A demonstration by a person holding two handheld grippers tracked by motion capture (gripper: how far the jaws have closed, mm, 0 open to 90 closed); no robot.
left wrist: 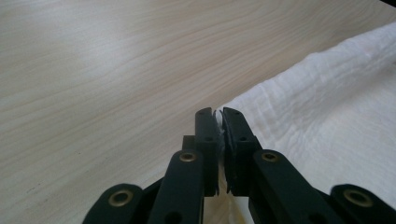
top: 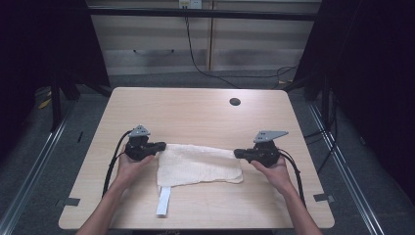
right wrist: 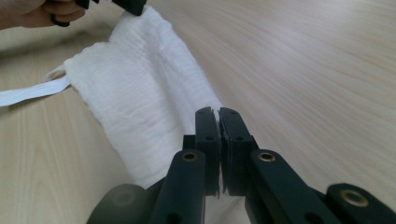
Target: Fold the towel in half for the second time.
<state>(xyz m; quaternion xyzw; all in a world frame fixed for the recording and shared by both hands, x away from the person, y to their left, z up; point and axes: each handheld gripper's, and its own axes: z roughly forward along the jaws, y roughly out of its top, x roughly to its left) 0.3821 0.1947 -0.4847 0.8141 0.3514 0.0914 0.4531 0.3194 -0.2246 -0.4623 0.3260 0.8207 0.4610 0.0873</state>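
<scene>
The left gripper point(top: 160, 146) has its jaws closed on the far-left corner of the white cloth point(top: 198, 166), a crinkled, gauze-like fabric lying flat mid-table point(top: 195, 112) on pale wood-grain laminate. A flat white strap point(top: 163, 201) extends from its near-left corner. The right gripper point(top: 238, 153) clamps the far-right corner, jaws closed. Both forearms angle inward.

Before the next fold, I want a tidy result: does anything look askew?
Yes. The white crinkled cloth lies lopsided, its near edge slanting, and a white strap trails out toward the wooden table's front edge. Left gripper and right gripper pinch its far corners.
</scene>
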